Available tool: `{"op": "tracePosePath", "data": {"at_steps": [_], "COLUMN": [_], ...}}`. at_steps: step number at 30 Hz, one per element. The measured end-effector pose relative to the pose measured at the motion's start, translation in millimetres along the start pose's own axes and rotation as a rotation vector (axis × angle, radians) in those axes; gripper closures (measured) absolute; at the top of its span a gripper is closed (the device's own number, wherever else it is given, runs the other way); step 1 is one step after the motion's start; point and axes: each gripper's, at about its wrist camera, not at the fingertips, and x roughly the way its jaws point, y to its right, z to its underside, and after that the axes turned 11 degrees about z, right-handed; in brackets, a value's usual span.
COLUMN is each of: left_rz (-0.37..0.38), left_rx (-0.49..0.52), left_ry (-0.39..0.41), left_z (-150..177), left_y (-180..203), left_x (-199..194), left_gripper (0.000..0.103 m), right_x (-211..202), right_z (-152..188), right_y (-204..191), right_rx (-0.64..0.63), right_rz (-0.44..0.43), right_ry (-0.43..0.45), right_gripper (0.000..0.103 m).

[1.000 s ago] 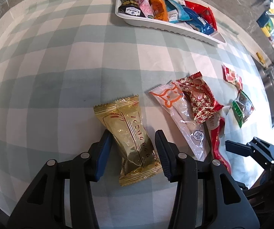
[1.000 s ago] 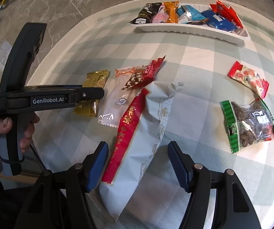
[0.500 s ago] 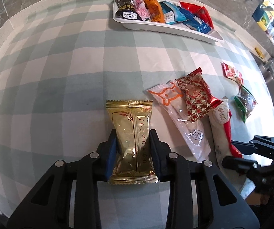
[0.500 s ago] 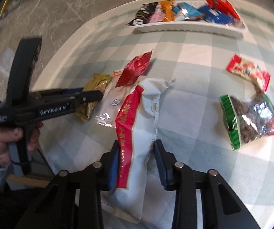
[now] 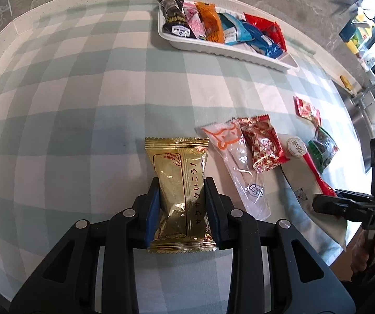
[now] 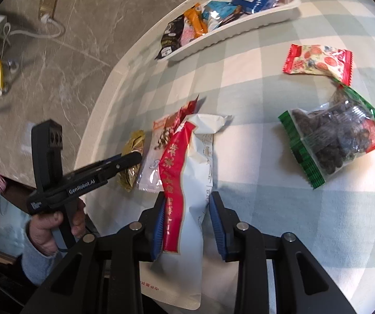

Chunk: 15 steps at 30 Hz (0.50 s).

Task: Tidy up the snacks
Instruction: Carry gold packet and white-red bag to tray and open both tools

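Left wrist view: the left gripper (image 5: 181, 204) has just been closing and is now clamped on the gold snack packet (image 5: 179, 183), which is held lengthwise above the checked desk (image 5: 69, 104). In the right wrist view, the right gripper (image 6: 187, 219) has likewise just been closing and is pressed on the white-and-red pouch (image 6: 187, 183). The white tray (image 5: 226, 51), filled with snacks, is seen at the far edge of the desk.
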Motion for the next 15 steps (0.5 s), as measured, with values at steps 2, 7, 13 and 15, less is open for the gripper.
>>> {"op": "tracePosePath", "data": {"at_steps": [2,7,13,15], "left_rz": [0.005,0.024,0.046,0.055], "left_rx": [0.000,-0.009,-0.007,-0.006], "left_ry": [0.003,0.015,0.022,0.025], "left_z": [-2,-10,-20,-24], "left_y": [-1,-3,-1,-1], "left_x": [-2,-6,-10,-11], "left_gripper": [0.073,0.073,0.073,0.073], "right_x": [1,-4,-9,-12], "right_z": [-2,-2,-5,-3], "right_y": [2,9,17,23], "right_rx": [0.022,0.075,0.132,0.156], "right_rz": [-0.019,-0.072,-0.133,-0.155], "right_ry": [0.001,0.006,0.020,0.027], "right_gripper": [0.068,0.068,0.068,0.068]}}
